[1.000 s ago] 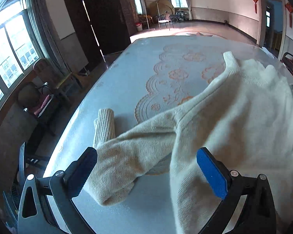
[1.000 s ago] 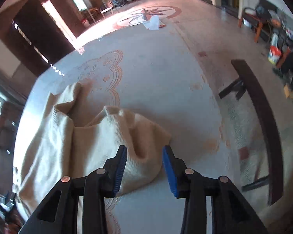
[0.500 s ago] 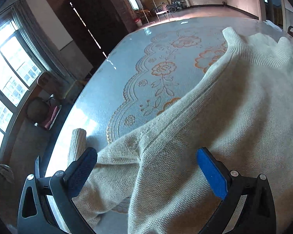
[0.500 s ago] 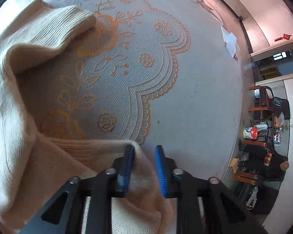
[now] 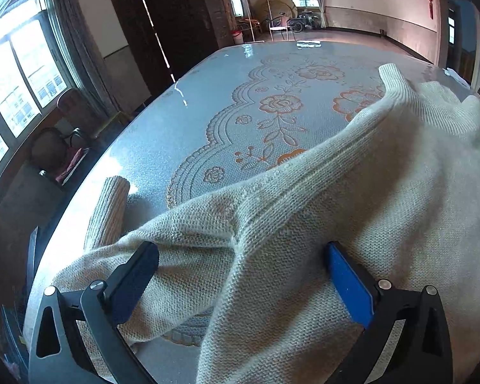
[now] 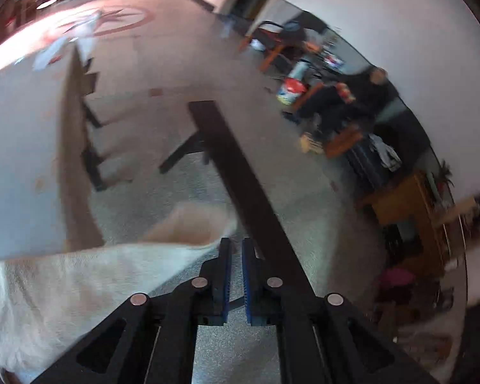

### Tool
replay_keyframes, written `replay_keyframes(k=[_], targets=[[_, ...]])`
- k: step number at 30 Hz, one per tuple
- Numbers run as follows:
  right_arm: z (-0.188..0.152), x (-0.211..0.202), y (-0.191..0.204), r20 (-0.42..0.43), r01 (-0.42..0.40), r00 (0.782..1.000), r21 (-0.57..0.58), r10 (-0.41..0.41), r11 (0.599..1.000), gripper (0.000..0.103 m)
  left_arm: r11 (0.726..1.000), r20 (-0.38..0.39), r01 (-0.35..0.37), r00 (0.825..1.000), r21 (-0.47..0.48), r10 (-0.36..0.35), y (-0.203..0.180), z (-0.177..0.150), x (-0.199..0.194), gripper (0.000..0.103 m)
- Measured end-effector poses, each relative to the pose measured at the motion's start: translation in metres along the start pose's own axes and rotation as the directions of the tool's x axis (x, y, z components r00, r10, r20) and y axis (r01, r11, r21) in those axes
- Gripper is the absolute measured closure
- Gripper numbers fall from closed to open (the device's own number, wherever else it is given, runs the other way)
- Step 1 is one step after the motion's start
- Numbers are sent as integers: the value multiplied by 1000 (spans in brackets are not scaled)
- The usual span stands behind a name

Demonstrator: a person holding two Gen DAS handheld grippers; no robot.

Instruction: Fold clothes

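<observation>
- A large bare hall with tall windows at 9 o'clock and a dark wardrobe at 11 o'clock surrounds the bench, whose glossy top shows a pale cloth patterned with orange roses.
- The sweater is a cream knit that covers the bench from 6 o'clock up to 2 o'clock in the left wrist view. It is loosely spread and rumpled, not yet a neat folded stack. The right wrist view is blurred, but it shows part of the sweater hanging past the bench edge toward the floor.
- It should handle as soft, limp and fairly thick. The chunky knit will sag and stretch under its own weight and cling a little to itself, so a lifted edge will drag the rest along.
- Its sleeve runs toward 8 o'clock, and the ribbed cuff is doubled back beside it.
- Good holds, I judge, are seams, the shoulder line and ribbed edges, where the knit is firmer.
- The left tongs are spread wide, straddling the sleeve's root, gripping nothing.
- The right tongs are pressed nearly together at a sweater edge. Whether fabric is pinched between them I cannot tell.
</observation>
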State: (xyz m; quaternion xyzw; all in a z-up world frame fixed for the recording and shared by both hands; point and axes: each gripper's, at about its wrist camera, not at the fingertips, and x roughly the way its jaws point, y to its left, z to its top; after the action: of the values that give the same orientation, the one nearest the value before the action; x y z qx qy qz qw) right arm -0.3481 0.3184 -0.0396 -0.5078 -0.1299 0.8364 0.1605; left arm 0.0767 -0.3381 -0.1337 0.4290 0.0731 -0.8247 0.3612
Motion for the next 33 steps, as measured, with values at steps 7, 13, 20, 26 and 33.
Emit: replay_keyframes(k=[7,13,20,26,33], targets=[[-59,-52,42,75,-295,946,-207,315,933,76,998,27,-57,998,31,56,1,6,-9,0],[-135,-89,224,-43,-446,845,-605,533,659,76,997,27,-68,997,-25,68,42,20,-12,0],[-150,-95,292,-45,-355,879,-726,475,589,74,987,-80,-138,988,-78,132,91,-8,7,0],[-144,-69,254,-75,-280,945,-689,318,669,74,969,-95,-108,992,-223,88,120,-39,-13,0],[-145,-107,218,-41,-417,873,-580,487,699,72,925,-124,12,990,-379,-63,144,-31,-11,0]])
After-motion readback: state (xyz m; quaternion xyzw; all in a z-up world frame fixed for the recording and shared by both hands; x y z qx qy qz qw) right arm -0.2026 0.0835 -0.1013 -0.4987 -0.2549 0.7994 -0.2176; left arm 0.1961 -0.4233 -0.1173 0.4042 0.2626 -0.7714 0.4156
